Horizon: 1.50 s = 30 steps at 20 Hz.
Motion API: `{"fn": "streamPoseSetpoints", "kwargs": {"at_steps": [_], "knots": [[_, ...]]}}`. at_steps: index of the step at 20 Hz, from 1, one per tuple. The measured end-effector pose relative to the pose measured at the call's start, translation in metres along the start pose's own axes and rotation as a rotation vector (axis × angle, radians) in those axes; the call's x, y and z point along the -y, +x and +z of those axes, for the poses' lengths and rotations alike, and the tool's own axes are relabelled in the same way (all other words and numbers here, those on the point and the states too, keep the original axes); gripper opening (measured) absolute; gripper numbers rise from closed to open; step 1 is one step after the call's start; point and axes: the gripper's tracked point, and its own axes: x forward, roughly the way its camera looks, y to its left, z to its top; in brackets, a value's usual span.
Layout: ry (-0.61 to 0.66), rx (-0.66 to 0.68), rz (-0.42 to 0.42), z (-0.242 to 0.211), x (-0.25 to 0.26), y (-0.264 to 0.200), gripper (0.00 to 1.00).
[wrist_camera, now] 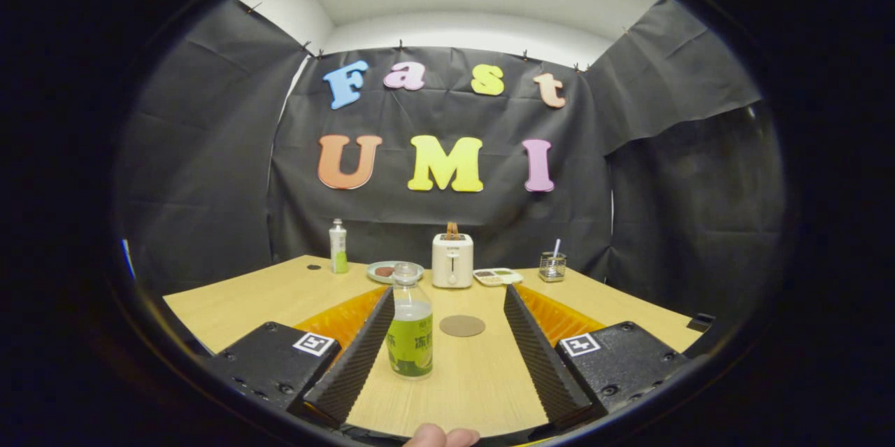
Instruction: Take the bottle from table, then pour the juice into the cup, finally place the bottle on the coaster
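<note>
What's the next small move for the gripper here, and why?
Probably shift slightly left to centre, then close. The gripper is open, and the bottle stands upright between its jaws but close against the left one, with a wide gap to the right. The coaster lies just beyond, still bare.

My fingers (447, 335) stand wide apart, and the bottle (410, 324) sits between them, close against the left one, with bare table (482, 377) to its right. The coaster (462, 325) lies flat just beyond. Farther back the toaster (452, 260), plate (394, 271), tray (497, 276) and wire holder (552, 266) line the wall.
</note>
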Motion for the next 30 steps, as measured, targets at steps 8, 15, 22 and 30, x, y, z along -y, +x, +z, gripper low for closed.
{"fn": "streamPoseSetpoints", "kwargs": {"at_steps": [8,15,22,30], "knots": [[0.023,-0.003,0.011,-0.017,-0.004,0.004,1.00],[0.032,-0.092,0.059,-0.059,-0.022,0.030,1.00],[0.018,-0.148,0.082,-0.084,-0.040,0.066,1.00],[0.011,-0.225,0.052,-0.098,-0.046,0.098,1.00]]}}
